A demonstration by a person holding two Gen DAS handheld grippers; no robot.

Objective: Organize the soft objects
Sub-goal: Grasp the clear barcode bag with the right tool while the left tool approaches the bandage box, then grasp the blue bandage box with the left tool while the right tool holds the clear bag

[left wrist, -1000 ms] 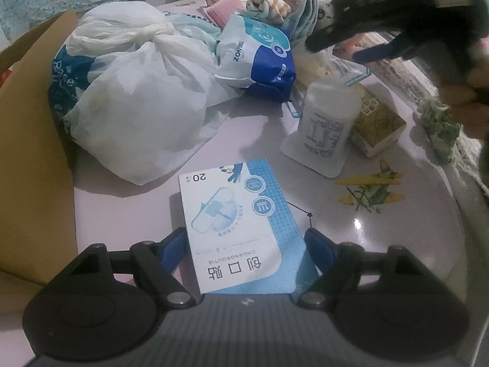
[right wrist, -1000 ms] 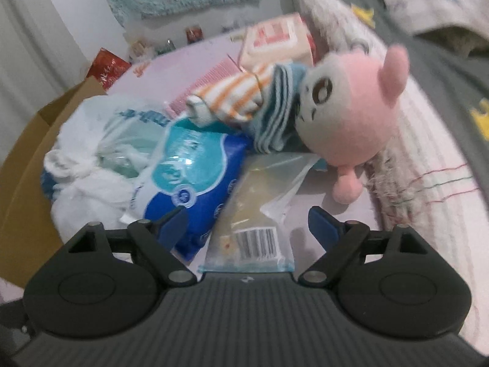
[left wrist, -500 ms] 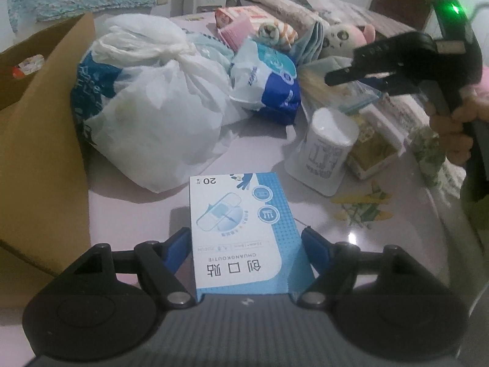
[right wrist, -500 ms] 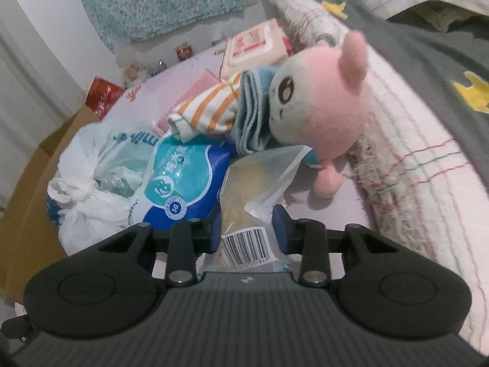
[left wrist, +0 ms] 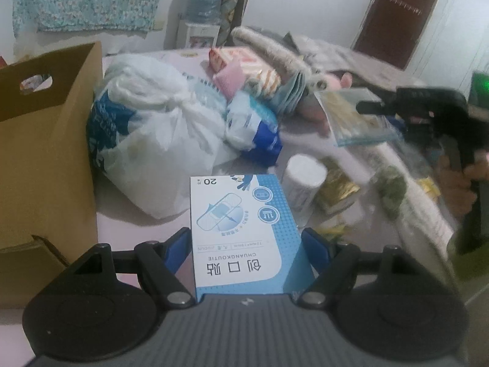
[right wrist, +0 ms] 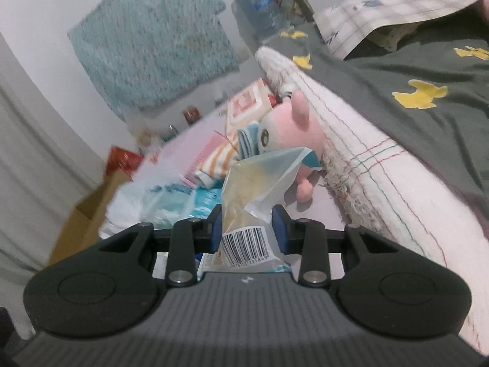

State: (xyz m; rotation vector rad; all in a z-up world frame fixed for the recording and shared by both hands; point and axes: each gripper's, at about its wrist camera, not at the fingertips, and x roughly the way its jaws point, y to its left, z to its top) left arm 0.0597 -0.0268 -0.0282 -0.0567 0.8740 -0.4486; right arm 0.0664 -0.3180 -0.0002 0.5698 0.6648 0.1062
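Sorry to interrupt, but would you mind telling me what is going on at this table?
A person is sorting a cluttered table with two handheld grippers. The left gripper holds a blue-and-white plaster box clear of the tabletop, beside the brown cardboard box. The right gripper has just closed on a clear plastic packet with a barcode.

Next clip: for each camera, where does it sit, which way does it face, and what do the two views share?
Left wrist: sits on the left claw, facing down across the table; its fingers grip a bandage box; the right claw and a hand show.
Right wrist: sits on the right claw, facing along the table toward the wall; its fingers grip a clear packet.
Shared: packet, pink plush, cardboard box.
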